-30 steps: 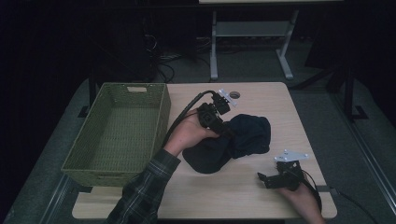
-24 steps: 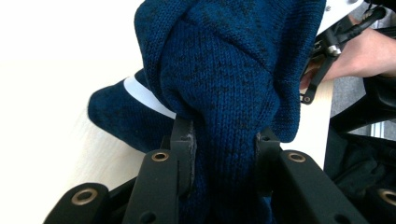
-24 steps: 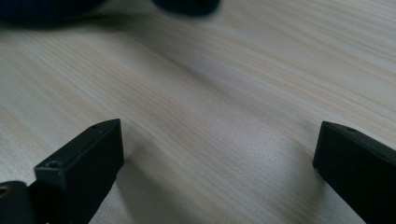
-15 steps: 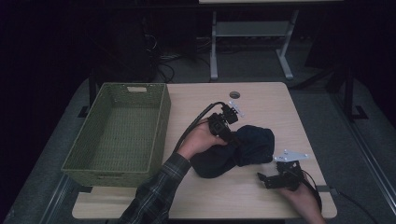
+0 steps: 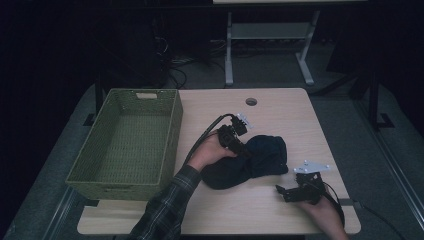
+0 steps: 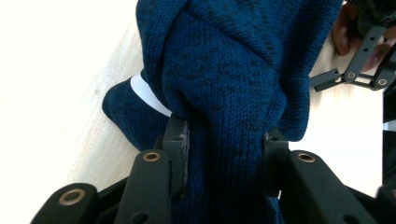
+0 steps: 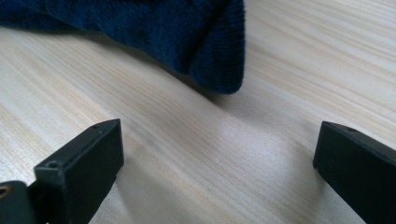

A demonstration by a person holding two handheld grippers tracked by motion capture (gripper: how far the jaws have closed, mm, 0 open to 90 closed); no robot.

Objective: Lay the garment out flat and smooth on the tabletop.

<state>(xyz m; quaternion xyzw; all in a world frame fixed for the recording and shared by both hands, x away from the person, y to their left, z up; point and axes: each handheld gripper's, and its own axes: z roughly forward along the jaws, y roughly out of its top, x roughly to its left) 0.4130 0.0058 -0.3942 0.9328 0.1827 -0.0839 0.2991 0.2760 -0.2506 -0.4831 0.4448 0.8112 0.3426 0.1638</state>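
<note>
A dark blue knit garment [image 5: 262, 156] lies bunched on the wooden table [image 5: 280, 117], right of the middle. My left gripper [image 5: 244, 151] comes in from the garment's left and reaches into it. In the left gripper view a thick fold of the garment [image 6: 224, 70] fills the gap between the jaws of my left gripper [image 6: 224, 140] and touches both pads. Those jaws have just been opening a little, with the fold still between them. My right gripper [image 5: 281, 191] rests near the front right edge, open. Bare wood lies between the jaws of my right gripper [image 7: 219, 140], just short of a corner of the garment [image 7: 187, 28].
A green woven basket [image 5: 170, 131] stands empty on the left half of the table. A small round hole [image 5: 251, 101] is in the tabletop at the back. A white label [image 6: 149, 93] shows on the garment. Table legs and cables lie on the dark floor behind.
My left hand has come down and toward the right with the garment, which now lies lower and flatter on the table. The right gripper has stayed where it was.
</note>
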